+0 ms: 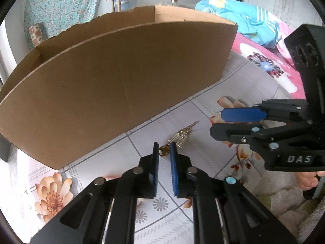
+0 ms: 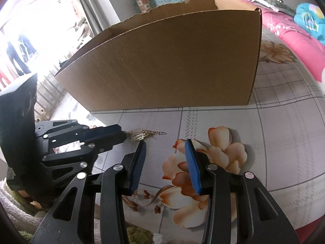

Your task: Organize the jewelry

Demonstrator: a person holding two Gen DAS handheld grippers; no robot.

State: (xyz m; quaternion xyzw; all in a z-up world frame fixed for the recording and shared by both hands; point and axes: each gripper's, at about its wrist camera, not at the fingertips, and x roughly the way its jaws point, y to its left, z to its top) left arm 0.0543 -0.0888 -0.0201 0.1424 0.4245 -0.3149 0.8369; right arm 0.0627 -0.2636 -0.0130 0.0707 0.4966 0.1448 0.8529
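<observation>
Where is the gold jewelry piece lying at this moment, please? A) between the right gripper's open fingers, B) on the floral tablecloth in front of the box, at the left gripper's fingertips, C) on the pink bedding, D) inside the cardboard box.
B: the gold jewelry lies on the tablecloth in front of the cardboard box, with the left gripper at its near end, while the right gripper is open over bare cloth.

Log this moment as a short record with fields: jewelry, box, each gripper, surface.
jewelry: gold chain piece lying on the tablecloth, in front of the box
box: open cardboard box, upright, behind the jewelry
left gripper: jaws narrowly apart around the near end of the jewelry; grip not confirmed
right gripper: open, holding nothing, beside the jewelry
surface: floral tablecloth
</observation>
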